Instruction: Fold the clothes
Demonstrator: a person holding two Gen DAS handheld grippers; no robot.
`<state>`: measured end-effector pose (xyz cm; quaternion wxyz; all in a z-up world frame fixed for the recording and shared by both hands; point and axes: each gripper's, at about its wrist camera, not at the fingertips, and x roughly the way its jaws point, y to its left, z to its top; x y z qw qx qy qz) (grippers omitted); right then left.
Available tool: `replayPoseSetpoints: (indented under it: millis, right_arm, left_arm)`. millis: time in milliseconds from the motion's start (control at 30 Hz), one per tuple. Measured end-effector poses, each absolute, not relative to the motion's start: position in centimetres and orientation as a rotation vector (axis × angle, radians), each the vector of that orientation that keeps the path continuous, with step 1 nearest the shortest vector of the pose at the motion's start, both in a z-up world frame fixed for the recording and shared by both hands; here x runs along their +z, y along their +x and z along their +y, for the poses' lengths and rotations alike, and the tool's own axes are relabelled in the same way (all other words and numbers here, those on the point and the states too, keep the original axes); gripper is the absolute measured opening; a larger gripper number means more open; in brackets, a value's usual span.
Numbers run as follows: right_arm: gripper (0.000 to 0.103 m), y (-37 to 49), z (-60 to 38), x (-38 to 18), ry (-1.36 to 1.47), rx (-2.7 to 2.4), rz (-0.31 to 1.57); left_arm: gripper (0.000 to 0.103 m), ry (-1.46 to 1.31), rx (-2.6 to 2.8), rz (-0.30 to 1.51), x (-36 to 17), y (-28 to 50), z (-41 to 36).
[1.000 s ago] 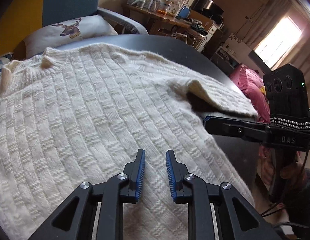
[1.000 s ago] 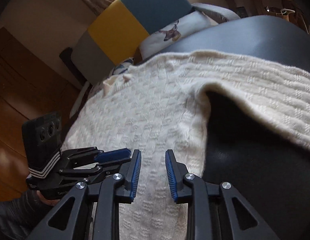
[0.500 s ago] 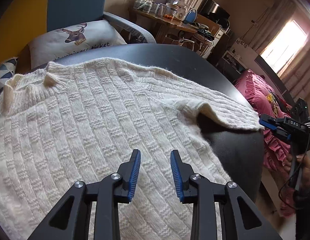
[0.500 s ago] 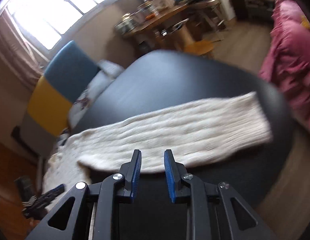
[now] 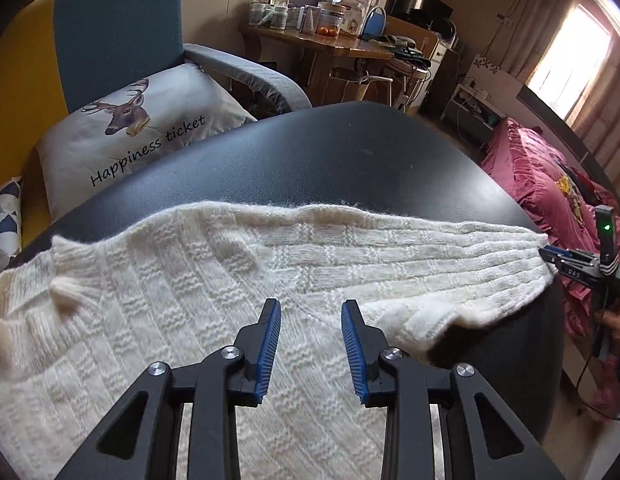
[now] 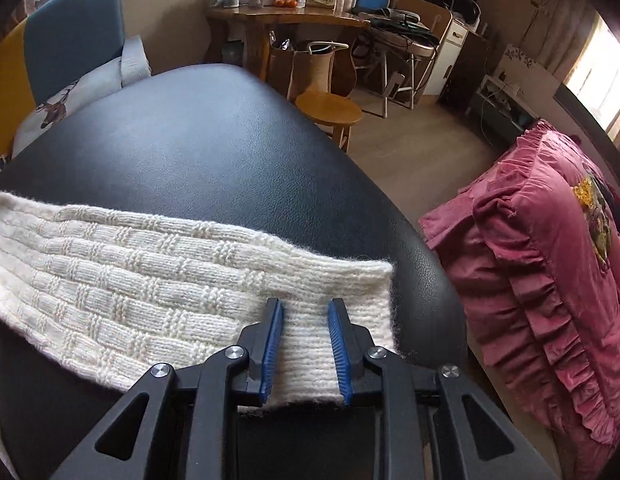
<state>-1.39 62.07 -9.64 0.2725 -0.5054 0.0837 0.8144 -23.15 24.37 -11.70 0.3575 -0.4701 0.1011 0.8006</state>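
1. While the cream, basket-weave knitted sweater (image 5: 157,320) is lying flat on the round black leather-look table (image 5: 350,160), the left gripper (image 5: 311,316) is hovering over its body with its blue-padded fingers (image 5: 269,344) spread apart and pinching nothing.
2. Ahead of and to the right of those fingers, the sweater's long ribbed sleeve (image 5: 410,256) is stretching straight out toward the table's edge.
3. Over at the sleeve's end, the right gripper (image 6: 304,312) is sitting with its fingers (image 6: 337,344) spread too, one on each side of the sleeve's ribbed cuff (image 6: 310,344); honestly I can't tell if they're touching the knit or just floating above it.
4. From the left camera you can spot that same right gripper (image 5: 550,254) at the cuff's tip, far right.
5. Beyond the fingers, a white deer-print cushion (image 5: 149,132) is resting on a blue-and-yellow armchair (image 5: 109,40), and a pink ruffled bedspread (image 6: 550,260) is sitting off to the right.
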Motion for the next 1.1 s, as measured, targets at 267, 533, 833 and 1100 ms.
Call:
replayPoseSetpoints:
  millis: [267, 533, 833, 1100]
  right_arm:
    - [0.023, -3.1, 64.3, -9.8, -1.356, 2.124, 0.191]
    - [0.023, -4.3, 65.0, -9.5, -1.340, 2.095, 0.169]
    - [0.023, -6.1, 59.2, -4.7, -1.233, 2.416, 0.262]
    - [0.023, -13.9, 48.7, -7.1, -1.449, 2.623, 0.109]
  left_arm:
    - [0.032, -1.274, 2.040, 0.227, -14.3, -25.1, 24.9]
    - [0.032, -1.231, 2.052, 0.270, -14.0, -24.5, 25.0]
    - [0.032, -1.202, 2.087, 0.072, -11.6, -26.7, 20.4]
    - [0.027, -1.224, 2.143, 0.113, -12.3, -29.4, 21.1]
